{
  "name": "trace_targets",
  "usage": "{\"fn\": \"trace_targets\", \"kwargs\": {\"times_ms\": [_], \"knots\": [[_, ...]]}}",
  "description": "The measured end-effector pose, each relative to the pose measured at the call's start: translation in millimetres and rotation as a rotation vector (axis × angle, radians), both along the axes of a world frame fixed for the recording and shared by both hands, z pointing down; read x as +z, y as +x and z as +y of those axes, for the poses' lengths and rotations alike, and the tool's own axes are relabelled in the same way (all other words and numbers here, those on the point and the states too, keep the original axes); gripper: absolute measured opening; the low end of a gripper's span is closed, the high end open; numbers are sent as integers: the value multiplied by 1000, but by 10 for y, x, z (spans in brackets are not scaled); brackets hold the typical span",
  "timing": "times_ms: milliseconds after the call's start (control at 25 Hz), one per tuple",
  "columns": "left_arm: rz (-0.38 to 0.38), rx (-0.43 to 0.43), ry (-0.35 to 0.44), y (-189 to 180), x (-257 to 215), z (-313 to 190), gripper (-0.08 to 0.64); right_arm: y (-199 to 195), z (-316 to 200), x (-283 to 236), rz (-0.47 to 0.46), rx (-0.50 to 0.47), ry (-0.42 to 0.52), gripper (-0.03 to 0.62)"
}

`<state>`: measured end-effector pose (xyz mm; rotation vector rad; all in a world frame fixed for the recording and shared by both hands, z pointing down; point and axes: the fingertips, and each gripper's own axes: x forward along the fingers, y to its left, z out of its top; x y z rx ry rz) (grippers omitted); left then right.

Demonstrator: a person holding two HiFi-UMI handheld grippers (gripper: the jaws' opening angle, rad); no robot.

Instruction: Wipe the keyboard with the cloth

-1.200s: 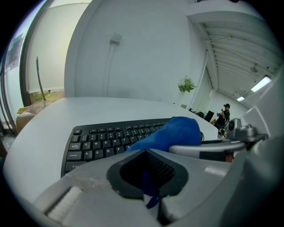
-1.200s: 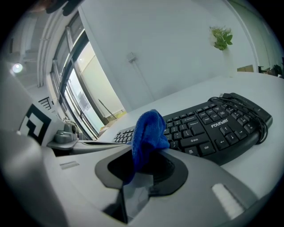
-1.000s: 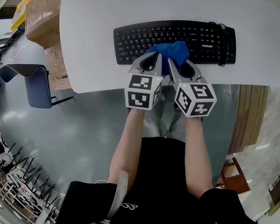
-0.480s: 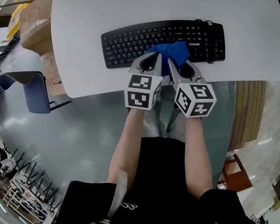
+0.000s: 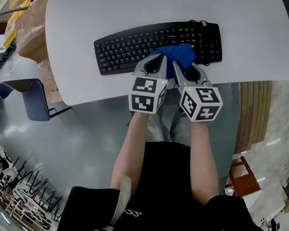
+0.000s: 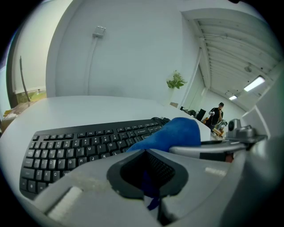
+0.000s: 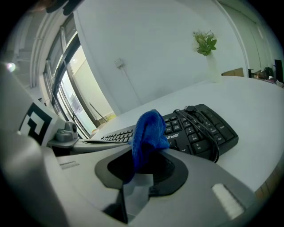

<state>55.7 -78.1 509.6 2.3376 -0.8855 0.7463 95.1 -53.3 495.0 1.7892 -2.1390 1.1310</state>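
Observation:
A black keyboard [image 5: 142,46] lies on the white table [image 5: 78,68]. A bunched blue cloth [image 5: 176,54] rests on its right half, beside the number pad. Both grippers meet at the cloth's near edge: my left gripper [image 5: 160,64] and my right gripper [image 5: 179,65] are each shut on it. In the left gripper view the cloth [image 6: 175,135] rises over the keys [image 6: 75,148], with a fold pinched in the left gripper [image 6: 150,179]. In the right gripper view the cloth [image 7: 148,131] stands up out of the right gripper [image 7: 137,170], with a white tag below it.
The keyboard cable [image 7: 208,135] loops over the number pad. Cardboard boxes [image 5: 29,24] and a blue chair [image 5: 34,98] stand left of the table. A potted plant [image 7: 205,42] stands at the table's far right. The table's near edge runs just under the grippers.
Both grippers and the cloth have slid right along the keyboard, from about its middle to beside the number pad. Both stay shut on the cloth.

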Motion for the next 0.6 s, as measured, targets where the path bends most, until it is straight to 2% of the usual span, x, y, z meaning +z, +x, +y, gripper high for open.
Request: {"fn": "trace_targets", "kwargs": {"times_ms": [600], "knots": [[29, 50, -12, 518, -4, 70, -3, 497, 86, -21, 37, 45, -12, 92]]}}
